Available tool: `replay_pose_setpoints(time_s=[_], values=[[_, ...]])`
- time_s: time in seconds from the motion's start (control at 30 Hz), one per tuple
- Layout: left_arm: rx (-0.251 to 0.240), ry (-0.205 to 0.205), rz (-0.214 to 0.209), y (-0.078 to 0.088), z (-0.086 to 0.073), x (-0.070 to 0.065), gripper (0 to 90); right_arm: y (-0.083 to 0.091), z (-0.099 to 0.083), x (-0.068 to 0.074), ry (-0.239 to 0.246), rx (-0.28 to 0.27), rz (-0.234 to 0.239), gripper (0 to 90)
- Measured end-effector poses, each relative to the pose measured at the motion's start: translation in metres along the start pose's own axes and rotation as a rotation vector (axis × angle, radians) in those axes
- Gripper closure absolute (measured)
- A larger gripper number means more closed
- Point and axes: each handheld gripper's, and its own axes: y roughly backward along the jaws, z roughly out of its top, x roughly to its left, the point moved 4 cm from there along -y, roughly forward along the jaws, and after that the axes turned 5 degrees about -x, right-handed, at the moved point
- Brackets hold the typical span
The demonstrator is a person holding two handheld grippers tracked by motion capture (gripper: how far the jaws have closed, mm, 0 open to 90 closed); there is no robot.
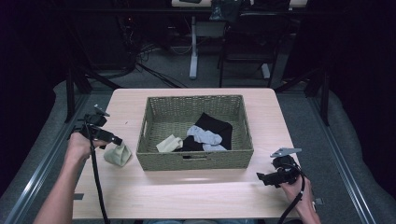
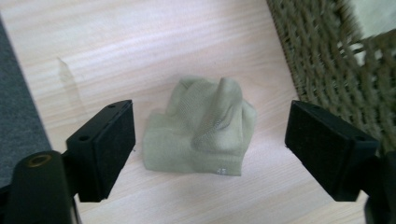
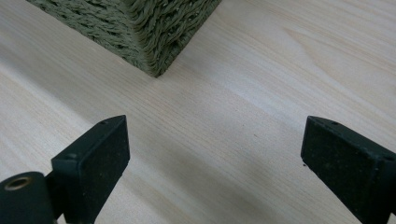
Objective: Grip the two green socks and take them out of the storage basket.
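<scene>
From the high view, a woven basket (image 1: 195,158) sits in the middle of the pale wooden worktop (image 1: 187,191). Inside it lie a black garment (image 1: 215,125), a grey sock (image 1: 204,136) and a pale green sock (image 1: 169,143) toward the basket's front wall. Just outside the basket's left front corner, a crumpled pale green sock (image 1: 118,154) rests on the worktop, with the left tool (image 1: 112,139) right above it, held in the person's left hand (image 1: 79,145). The right tool (image 1: 262,178) hovers off the basket's right front corner.

In the left gripper view, the left tool (image 2: 210,140) is spread wide, its jaws either side of the crumpled sock (image 2: 201,128) without touching it; the basket wall (image 2: 327,65) stands just beside.

In the right gripper view, the right tool (image 3: 212,158) gapes open over bare worktop (image 3: 261,93), the basket corner (image 3: 154,32) ahead.
</scene>
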Motion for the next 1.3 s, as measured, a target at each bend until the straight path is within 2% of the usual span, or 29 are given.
replay_pose_setpoints(time_s=[0.07, 0.1, 0.13, 0.17, 0.23, 0.43, 0.47, 0.5, 0.53, 0.57, 0.63, 0.67, 0.73, 0.77, 0.83, 0.87, 0.9, 0.97, 1.1, 1.23, 1.3], values=[[-0.023, -0.006, 0.004, 0.01, 0.003, -0.002, 15.0, 0.0, 0.0, 0.0, 0.0, 0.0, 0.0, 7.4], [-0.056, -0.016, 0.014, 0.02, 0.007, -0.005, 14.3, 0.0, 0.0, 0.0, -0.001, 0.0, 0.0, 7.4], [-0.056, -0.016, 0.014, 0.02, 0.007, -0.005, 14.1, 0.0, 0.0, 0.0, -0.001, 0.0, 0.0, 7.4], [-0.084, -0.02, 0.018, 0.031, 0.013, -0.009, 13.1, 0.0, 0.0, 0.0, -0.002, -0.001, 0.002, 7.4], [-0.097, -0.027, 0.026, 0.036, 0.015, -0.012, 12.6, 0.0, 0.0, 0.0, 0.001, 0.002, 0.001, 7.4], [-0.145, -0.102, 0.044, 0.061, 0.034, -0.033, 12.6, 0.0, 0.0, 0.0, -0.001, -0.001, 0.0, 7.4], [-0.161, -0.124, 0.047, 0.066, 0.04, -0.043, 12.5, 0.0, 0.0, 0.0, 0.003, 0.002, 0.001, 7.4], [-0.161, -0.124, 0.047, 0.066, 0.04, -0.043, 12.5, 0.0, 0.0, 0.0, 0.003, 0.002, 0.001, 7.4], [-0.174, -0.155, 0.045, 0.069, 0.047, -0.052, 12.3, 0.0, 0.0, 0.0, 0.002, 0.001, 0.0, 7.4], [-0.174, -0.155, 0.045, 0.069, 0.047, -0.052, 12.2, 0.0, 0.0, 0.0, 0.002, 0.001, 0.0, 7.4], [-0.183, -0.193, 0.043, 0.069, 0.055, -0.067, 12.0, 0.0, 0.0, 0.0, 0.002, 0.002, 0.0, 7.4], [-0.183, -0.193, 0.043, 0.069, 0.055, -0.067, 11.8, 0.0, 0.0, 0.0, 0.002, 0.002, 0.0, 7.4], [-0.184, -0.217, 0.038, 0.067, 0.061, -0.077, 11.8, 0.0, 0.0, 0.0, 0.004, 0.003, 0.001, 7.4], [-0.183, -0.237, 0.032, 0.063, 0.066, -0.087, 11.8, 0.0, 0.0, 0.0, 0.003, 0.002, 0.0, 7.4], [-0.18, -0.245, 0.029, 0.061, 0.068, -0.091, 11.8, 0.0, 0.0, 0.0, 0.004, 0.003, 0.002, 7.4], [-0.177, -0.263, 0.021, 0.055, 0.072, -0.1, 11.8, 0.0, 0.0, 0.0, 0.003, 0.002, 0.002, 7.4], [-0.177, -0.263, 0.021, 0.055, 0.072, -0.1, 11.8, 0.0, 0.0, 0.0, 0.003, 0.002, 0.002, 7.4], [-0.165, -0.291, 0.011, 0.046, 0.078, -0.111, 11.8, 0.0, 0.0, 0.0, 0.001, 0.002, 0.0, 7.4], [-0.15, -0.312, 0.004, 0.034, 0.083, -0.121, 11.8, 0.001, 0.0, 0.0, 0.001, 0.001, 0.004, 7.4], [-0.126, -0.342, -0.011, 0.016, 0.089, -0.135, 11.8, 0.001, 0.0, 0.0, 0.0, 0.0, 0.004, 7.4], [-0.119, -0.345, -0.015, 0.012, 0.089, -0.138, 11.8, 0.001, 0.0, 0.0, -0.001, 0.0, 0.004, 7.4]])
